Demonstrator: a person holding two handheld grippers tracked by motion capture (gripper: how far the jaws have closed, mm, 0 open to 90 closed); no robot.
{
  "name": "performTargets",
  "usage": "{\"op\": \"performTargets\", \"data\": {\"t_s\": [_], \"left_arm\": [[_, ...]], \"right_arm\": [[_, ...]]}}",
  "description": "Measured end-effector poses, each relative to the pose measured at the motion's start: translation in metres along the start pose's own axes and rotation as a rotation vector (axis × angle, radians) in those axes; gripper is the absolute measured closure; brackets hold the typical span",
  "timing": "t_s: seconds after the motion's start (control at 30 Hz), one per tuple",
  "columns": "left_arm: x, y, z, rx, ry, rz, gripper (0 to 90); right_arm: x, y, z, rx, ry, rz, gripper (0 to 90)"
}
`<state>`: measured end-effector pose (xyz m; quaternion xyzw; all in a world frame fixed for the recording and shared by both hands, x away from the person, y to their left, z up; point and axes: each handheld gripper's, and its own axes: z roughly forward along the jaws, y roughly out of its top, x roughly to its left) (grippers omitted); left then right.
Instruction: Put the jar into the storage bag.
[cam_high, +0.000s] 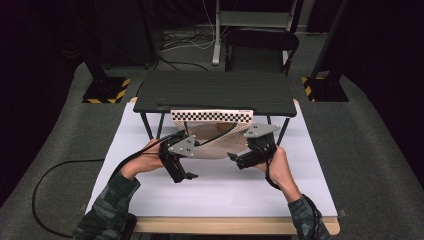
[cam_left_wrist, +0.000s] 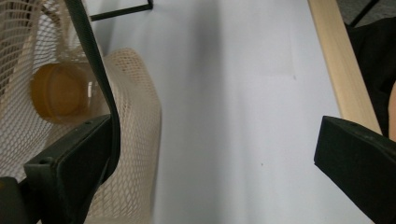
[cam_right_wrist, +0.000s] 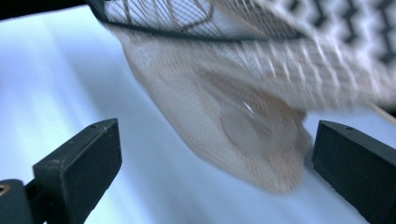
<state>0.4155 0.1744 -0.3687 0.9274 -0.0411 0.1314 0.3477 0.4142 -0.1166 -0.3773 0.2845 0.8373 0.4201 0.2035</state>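
In the high view, a person is sitting at the near edge of a white table top (cam_high: 150, 200), with a gripper in each hand. The left gripper (cam_high: 186, 176) is lying to the left of centre, and the right gripper (cam_high: 234, 157) is sitting to the right of centre, its jaws pointing left. Between them and a little farther off, a beige mesh bag (cam_high: 215, 140) is hanging from under a low black shelf (cam_high: 215, 92), below a checkered strip (cam_high: 212, 116). Both grippers are resting just beside the bag; how wide either stands is hard to tell from here.

In the left gripper view, the jaws are standing wide apart and holding nothing. The mesh bag (cam_left_wrist: 135, 140) is bulging at the left, right against the left-hand jaw, with a black cord (cam_left_wrist: 95, 56) running down across it. Inside the netting a round amber jar (cam_left_wrist: 58, 91) is showing through. The white table top (cam_left_wrist: 243, 116) is stretching away to the right, edged by a pale wooden strip (cam_left_wrist: 341, 79).

In the right gripper view, the jaws are again gaping wide, gripping nothing. The mesh bag (cam_right_wrist: 233, 116) is sagging between and beyond them, blurred, with the round jar (cam_right_wrist: 243, 126) faintly pressing out its lower part. The bag's dark rim (cam_right_wrist: 187, 30) is crossing the top, and the checkered strip (cam_right_wrist: 336, 28) is lying at the upper right.
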Motion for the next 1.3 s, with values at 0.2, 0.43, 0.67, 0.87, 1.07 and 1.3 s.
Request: {"op": "performTargets", "data": {"t_s": [0.2, 0.43, 0.67, 0.87, 1.07, 1.3], "left_arm": [[-0.01, -0.016, -0.012, -0.062, 0.124, -0.016, 0.0], [-0.016, -0.046, -0.017, -0.052, 0.145, -0.097, 0.0], [-0.029, -0.095, 0.008, 0.029, 0.078, -0.185, 0.0], [-0.033, -0.136, 0.027, 0.061, 0.07, -0.27, 0.0], [-0.031, -0.163, 0.035, 0.019, 0.105, -0.404, 0.0], [-0.029, -0.169, 0.035, -0.003, 0.079, -0.466, 0.0]], "right_arm": [[-0.005, -0.033, -0.005, 0.024, -0.018, 0.048, 1.3], [-0.009, -0.071, -0.003, 0.064, -0.025, 0.103, 1.5], [-0.016, -0.111, 0.004, 0.115, -0.044, 0.149, 1.7], [-0.02, -0.141, 0.008, 0.158, -0.069, 0.159, 2.0], [-0.021, -0.154, 0.007, 0.18, -0.093, 0.155, 1.6], [-0.018, -0.156, 0.007, 0.174, -0.123, 0.146, 0.0]]}}
